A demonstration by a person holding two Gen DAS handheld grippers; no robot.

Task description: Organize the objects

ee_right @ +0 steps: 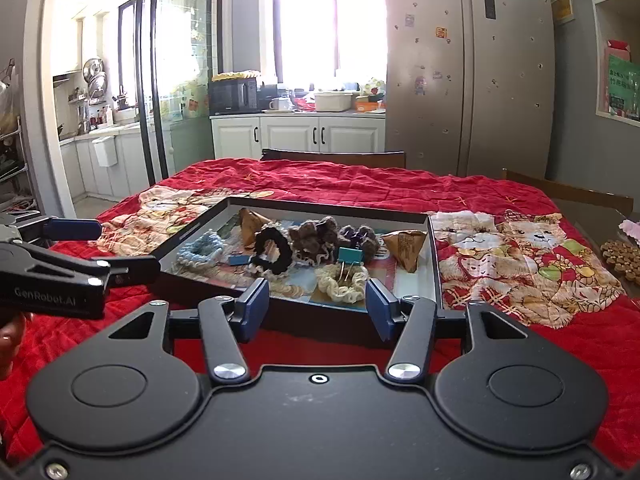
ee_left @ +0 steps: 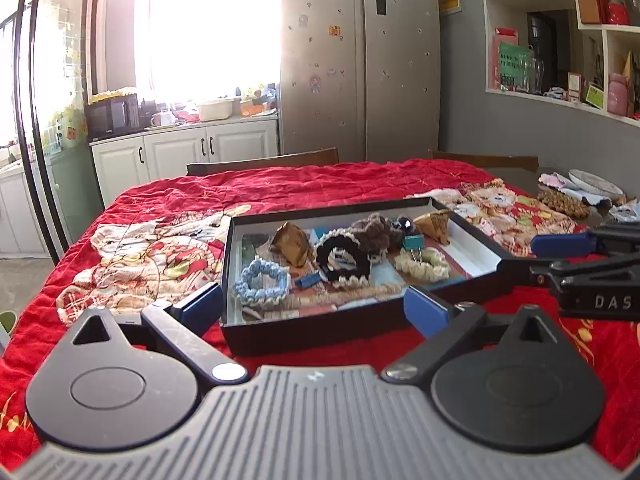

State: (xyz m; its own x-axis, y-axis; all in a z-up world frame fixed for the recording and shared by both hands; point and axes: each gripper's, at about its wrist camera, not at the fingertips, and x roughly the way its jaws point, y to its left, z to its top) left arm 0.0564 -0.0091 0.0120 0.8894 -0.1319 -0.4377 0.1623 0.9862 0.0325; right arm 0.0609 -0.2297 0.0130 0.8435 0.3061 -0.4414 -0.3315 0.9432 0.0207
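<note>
The left gripper [ee_left: 314, 307] stands spread wide, its blue rubbery pads [ee_left: 202, 307] flanking the near edge of the shallow black box [ee_left: 360, 326] with nothing between them; the right gripper [ee_right: 318, 312] is parted about halfway, its flat blue pads [ee_right: 256, 312] equally empty, just short of the same box's near wall. That box is rectangular, dark outside and white along its inner walls, and it lies on the red quilted cloth [ee_left: 280, 188] that covers the table. Inside it, nearest the grippers, a cream ruffled scrunchie [ee_right: 342, 286] lies with a teal binder clip [ee_right: 351, 257] touching its far side (the clip's wire handles rest across the fabric). Left of that in the box sits a black scrunchie with pale frilled edging [ee_right: 272, 254], and farther left a light blue knitted scrunchie [ee_right: 200, 250]. Toward the box's far wall lie a fuzzy brown scrunchie [ee_right: 314, 236] and a darker purplish one [ee_right: 360, 236]. Two tan pyramid-shaped paper-wrapped packets complete the contents: one [ee_right: 406, 246] at the box's right end, the other [ee_right: 252, 220] by the far wall. Outside the box, to its right, the cloth shows a printed patch of cartoon animals [ee_right: 520, 256].
</note>
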